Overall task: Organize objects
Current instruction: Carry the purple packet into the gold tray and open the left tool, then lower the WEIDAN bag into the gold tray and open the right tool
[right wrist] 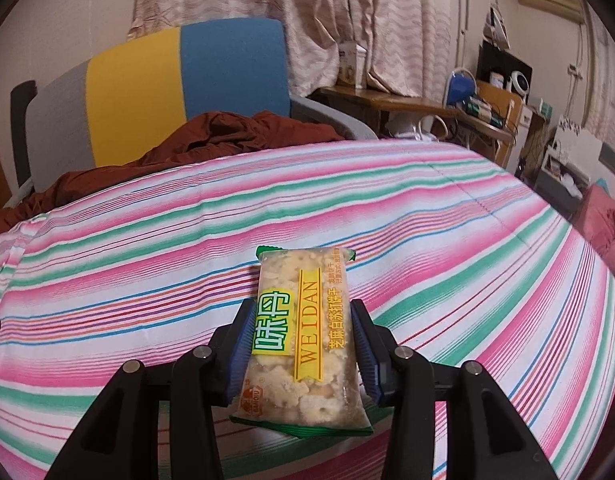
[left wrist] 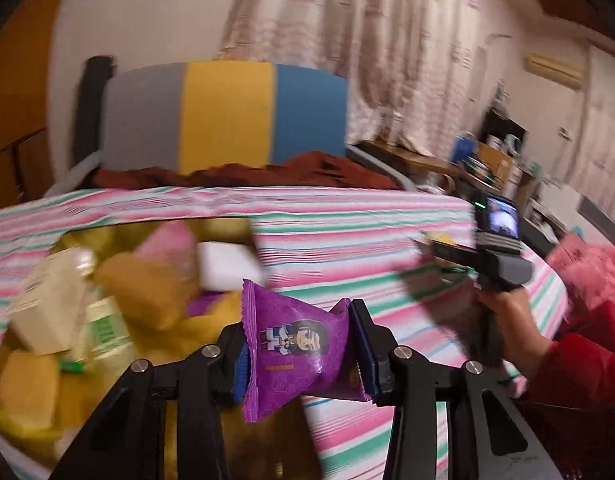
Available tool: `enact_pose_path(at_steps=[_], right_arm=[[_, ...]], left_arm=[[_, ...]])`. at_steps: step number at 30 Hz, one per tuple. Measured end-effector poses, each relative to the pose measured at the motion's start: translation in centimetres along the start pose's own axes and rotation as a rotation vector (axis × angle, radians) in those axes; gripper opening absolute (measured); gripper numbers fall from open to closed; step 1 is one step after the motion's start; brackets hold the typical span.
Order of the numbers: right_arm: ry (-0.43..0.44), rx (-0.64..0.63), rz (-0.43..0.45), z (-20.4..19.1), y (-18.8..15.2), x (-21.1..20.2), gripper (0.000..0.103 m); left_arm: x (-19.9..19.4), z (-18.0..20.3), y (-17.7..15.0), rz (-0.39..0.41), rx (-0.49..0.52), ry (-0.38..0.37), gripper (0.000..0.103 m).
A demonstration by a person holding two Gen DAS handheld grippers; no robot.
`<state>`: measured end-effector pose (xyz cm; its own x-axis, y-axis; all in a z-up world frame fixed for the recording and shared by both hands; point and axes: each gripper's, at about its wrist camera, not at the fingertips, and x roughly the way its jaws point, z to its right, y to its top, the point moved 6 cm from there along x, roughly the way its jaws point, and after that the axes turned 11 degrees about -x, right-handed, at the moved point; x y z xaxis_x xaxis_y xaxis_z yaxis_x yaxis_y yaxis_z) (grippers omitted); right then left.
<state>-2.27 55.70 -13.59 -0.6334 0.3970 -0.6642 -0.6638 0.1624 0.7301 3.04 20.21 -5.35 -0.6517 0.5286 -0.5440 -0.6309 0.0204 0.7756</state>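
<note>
My left gripper (left wrist: 301, 344) is shut on a purple snack packet (left wrist: 299, 348) with a cartoon figure, held above the striped bed. To its left lies a yellow container (left wrist: 31, 424) holding several wrapped snacks, blurred. My right gripper (right wrist: 303, 340) is shut on a clear cracker packet (right wrist: 303, 344) with green and yellow "WEIDAN" labels, held over the bed. In the left wrist view the right gripper (left wrist: 435, 256) shows at right with the person's hand (left wrist: 503, 308) on it.
The pink, green and white striped bedcover (right wrist: 427, 220) fills both views. A brown cloth (right wrist: 211, 136) lies at the far edge before a grey, yellow and blue headboard (right wrist: 179, 80). A cluttered wooden desk (right wrist: 427, 104) stands at the right. A pink pillow (left wrist: 583, 272) lies at right.
</note>
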Motion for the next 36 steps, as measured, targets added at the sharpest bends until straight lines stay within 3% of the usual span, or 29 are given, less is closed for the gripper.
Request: enact_pose_path(at_steps=[5, 11, 17, 22, 24, 26, 36], right_arm=[[0.002, -0.037, 0.030, -0.8, 0.3, -0.7, 0.046], [0.005, -0.026, 0.074, -0.8, 0.2, -1.8, 0.046], [0.073, -0.016, 0.084, -1.2, -0.2, -3.0, 0.046], [0.124, -0.062, 0.106, -3.3, -0.6, -5.2, 0.046], [0.160, -0.064, 0.113, -4.3, -1.0, -6.3, 0.046], [0.206, -0.058, 0.118, -5.4, -1.4, -7.4, 0.046], [0.396, -0.020, 0.125, -10.3, -2.9, -13.1, 0.046]], left_arm=[[-1.2, -5.7, 0.6, 0.028, -0.086, 0.115, 0.043], [-0.7, -11.0, 0.1, -0.008, -0.158, 0.204, 0.044], [0.0, -13.4, -0.9, -0.045, -0.202, 0.228, 0.047], [-0.4, -14.2, -1.5, -0.044, -0.225, 0.233, 0.060], [-0.9, -14.4, -1.7, -0.036, -0.246, 0.223, 0.072], [-1.4, -14.6, -1.8, -0.030, -0.260, 0.210, 0.077], [-3.3, -14.9, -2.3, -0.012, -0.299, 0.239, 0.094]])
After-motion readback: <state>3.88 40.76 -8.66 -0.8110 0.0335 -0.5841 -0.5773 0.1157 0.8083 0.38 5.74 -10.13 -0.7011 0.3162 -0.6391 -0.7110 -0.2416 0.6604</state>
